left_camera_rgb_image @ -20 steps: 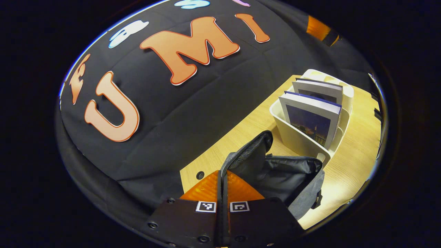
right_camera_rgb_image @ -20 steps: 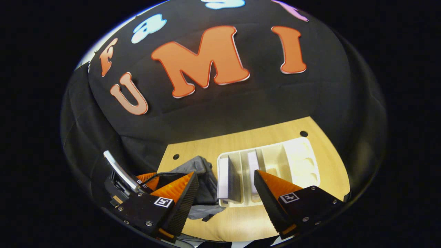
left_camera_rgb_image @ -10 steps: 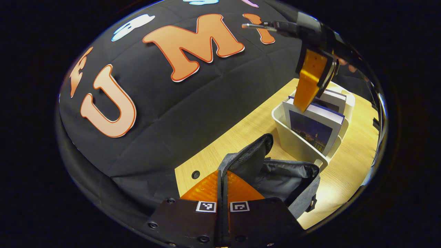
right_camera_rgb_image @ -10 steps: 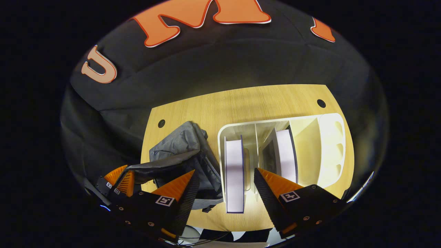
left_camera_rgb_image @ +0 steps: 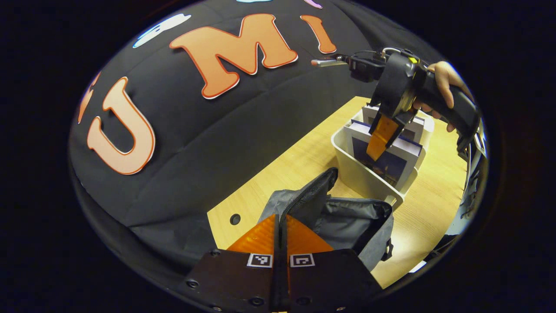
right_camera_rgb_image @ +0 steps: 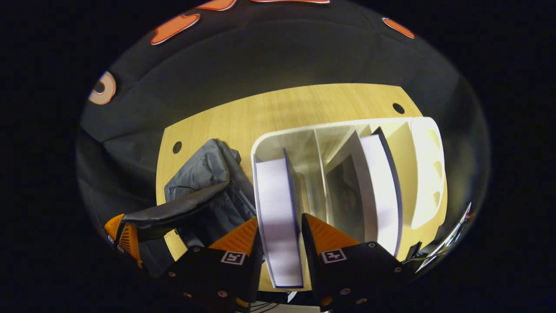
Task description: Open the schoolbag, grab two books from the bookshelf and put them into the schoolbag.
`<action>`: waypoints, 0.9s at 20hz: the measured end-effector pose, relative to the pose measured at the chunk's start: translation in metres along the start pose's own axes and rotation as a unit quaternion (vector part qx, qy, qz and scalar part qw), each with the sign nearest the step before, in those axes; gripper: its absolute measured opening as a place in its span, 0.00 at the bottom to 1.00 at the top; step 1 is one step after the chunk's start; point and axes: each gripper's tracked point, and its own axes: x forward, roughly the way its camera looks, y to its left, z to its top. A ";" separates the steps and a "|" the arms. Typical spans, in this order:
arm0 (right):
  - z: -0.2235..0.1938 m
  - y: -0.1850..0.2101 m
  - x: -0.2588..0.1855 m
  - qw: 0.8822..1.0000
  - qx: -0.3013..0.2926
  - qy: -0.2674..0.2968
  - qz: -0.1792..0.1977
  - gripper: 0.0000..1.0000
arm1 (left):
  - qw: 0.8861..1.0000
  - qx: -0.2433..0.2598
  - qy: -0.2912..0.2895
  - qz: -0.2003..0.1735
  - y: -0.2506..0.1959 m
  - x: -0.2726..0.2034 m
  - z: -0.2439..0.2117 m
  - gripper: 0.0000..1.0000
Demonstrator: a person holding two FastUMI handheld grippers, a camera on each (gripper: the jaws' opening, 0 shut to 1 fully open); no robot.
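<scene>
Left gripper [left_camera_rgb_image: 280, 226] is pinching the grey fabric schoolbag's [left_camera_rgb_image: 347, 221] flap open, ready for loading; right gripper [right_camera_rgb_image: 280, 237] is straddling the white-paged, blue-covered book [right_camera_rgb_image: 278, 217], jaws narrow, contact unclear.

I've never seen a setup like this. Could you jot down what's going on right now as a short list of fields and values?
setting: wooden table in a booth
schoolbag: grey, open, lying beside the bookshelf
bookshelf: white divided holder, one book in each of two slots
left gripper: shut on the schoolbag's flap, holding it up
right gripper: a finger on each side of the near book, pressing it as far as can be seen
far book: leaning in its slot, untouched
books in bag: none visible yet
</scene>
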 end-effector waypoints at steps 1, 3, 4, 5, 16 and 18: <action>0.008 -0.005 0.001 1.000 0.002 -0.013 -0.009 0.42 | 1.000 0.004 -0.004 -0.001 0.002 0.001 0.001 0.01; 0.009 -0.012 -0.004 1.000 0.004 -0.011 -0.014 0.36 | 1.000 0.002 -0.008 -0.008 0.002 0.004 0.003 0.01; 0.009 -0.011 -0.009 1.000 0.010 -0.014 -0.013 0.36 | 1.000 0.000 -0.008 -0.012 0.003 0.006 0.003 0.01; 0.009 -0.012 -0.013 1.000 0.013 -0.018 -0.012 0.35 | 1.000 -0.001 -0.008 -0.013 0.004 0.009 0.002 0.00; 0.024 0.003 -0.138 0.994 -0.050 -0.096 0.010 0.33 | 0.999 -0.015 -0.017 -0.032 0.004 0.006 -0.003 0.01; 0.021 0.000 -0.167 0.992 -0.038 -0.122 0.020 0.33 | 0.999 -0.013 -0.020 -0.037 0.003 0.004 -0.003 0.01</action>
